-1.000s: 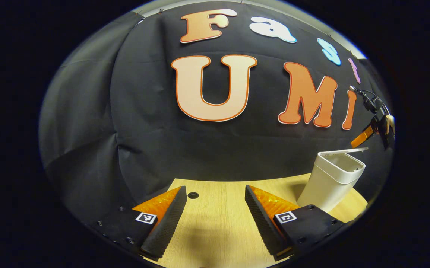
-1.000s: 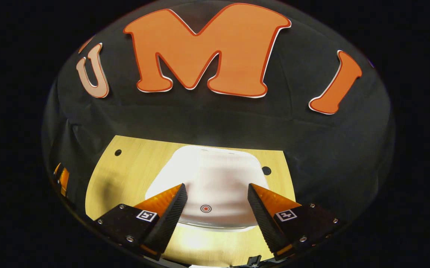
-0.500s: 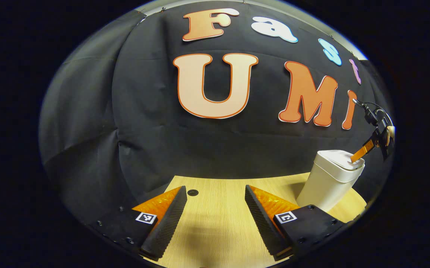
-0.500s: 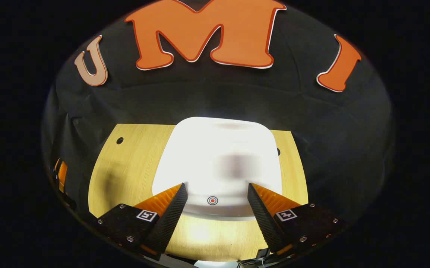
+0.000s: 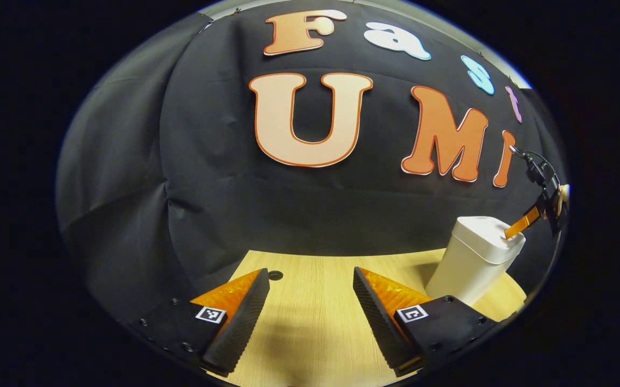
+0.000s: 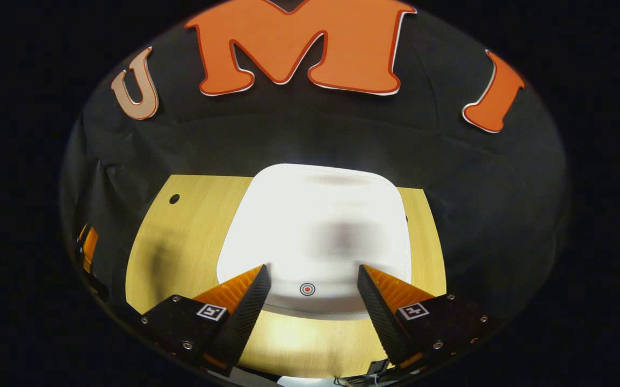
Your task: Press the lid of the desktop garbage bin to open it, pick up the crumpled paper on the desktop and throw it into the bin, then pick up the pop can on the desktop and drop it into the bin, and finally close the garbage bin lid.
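Note:
The white garbage bin stands at the right end of the wooden table, its lid down flat. In the right gripper view the white lid lies just under my right gripper, which is open with its fingers resting at the lid's near edge beside a small red target mark. In the left gripper view, that right gripper touches the lid's right edge. My left gripper hovers open over bare table, well left of the bin.
The wooden table has a small round hole near its back edge, and another hole left of the bin. The black cloth wall stands close behind the table. The left gripper sits far left in the right gripper view.
A second ago the bin's lid stood raised and open. My right gripper came down on it and the lid is now flat and closed. The left gripper stayed put.

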Available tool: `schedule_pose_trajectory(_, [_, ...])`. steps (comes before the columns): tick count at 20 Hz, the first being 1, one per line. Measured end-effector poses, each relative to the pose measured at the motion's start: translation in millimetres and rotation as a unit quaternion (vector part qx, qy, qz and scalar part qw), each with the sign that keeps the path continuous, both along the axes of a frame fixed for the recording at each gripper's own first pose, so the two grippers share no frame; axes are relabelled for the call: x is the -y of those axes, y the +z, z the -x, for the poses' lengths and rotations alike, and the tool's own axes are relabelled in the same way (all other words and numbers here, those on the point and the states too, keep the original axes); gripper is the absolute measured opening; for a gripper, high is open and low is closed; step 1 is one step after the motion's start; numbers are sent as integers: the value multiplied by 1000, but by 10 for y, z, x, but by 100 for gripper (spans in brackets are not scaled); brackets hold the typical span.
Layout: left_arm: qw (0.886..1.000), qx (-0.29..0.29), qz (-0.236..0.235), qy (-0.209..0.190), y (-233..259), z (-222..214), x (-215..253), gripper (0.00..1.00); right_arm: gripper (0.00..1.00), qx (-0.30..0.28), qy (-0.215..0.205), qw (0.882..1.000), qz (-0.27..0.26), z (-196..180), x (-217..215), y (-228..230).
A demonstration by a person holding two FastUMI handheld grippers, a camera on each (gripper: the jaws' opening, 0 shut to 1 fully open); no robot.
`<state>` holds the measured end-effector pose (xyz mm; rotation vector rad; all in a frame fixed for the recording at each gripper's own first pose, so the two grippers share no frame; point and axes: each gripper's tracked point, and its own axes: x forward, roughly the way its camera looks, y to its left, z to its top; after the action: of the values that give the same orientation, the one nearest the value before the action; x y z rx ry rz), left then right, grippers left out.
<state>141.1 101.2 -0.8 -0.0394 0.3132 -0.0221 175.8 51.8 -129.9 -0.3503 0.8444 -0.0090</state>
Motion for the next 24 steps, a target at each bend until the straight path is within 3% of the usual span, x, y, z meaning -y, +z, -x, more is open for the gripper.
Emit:
schedule_pose_trajectory(5, [1000,1,-2,-4,21,-49,55,99,100,-32,23,999,9,-5,22,-63])
schedule_pose_trajectory(12, [1000,20,-7,-13,160,-81,116,99,99,-9,23,1000,-1,-8,-4,23])
schedule_pose_trajectory(19, [999,30,-17,-16,271,-74,151,99,100,92,11,996,-8,-49,112,210])
schedule_pose_trajectory(24, [999,49,-14,-17,386,-107,164,99,99,206,20,978,-29,117,90,511])
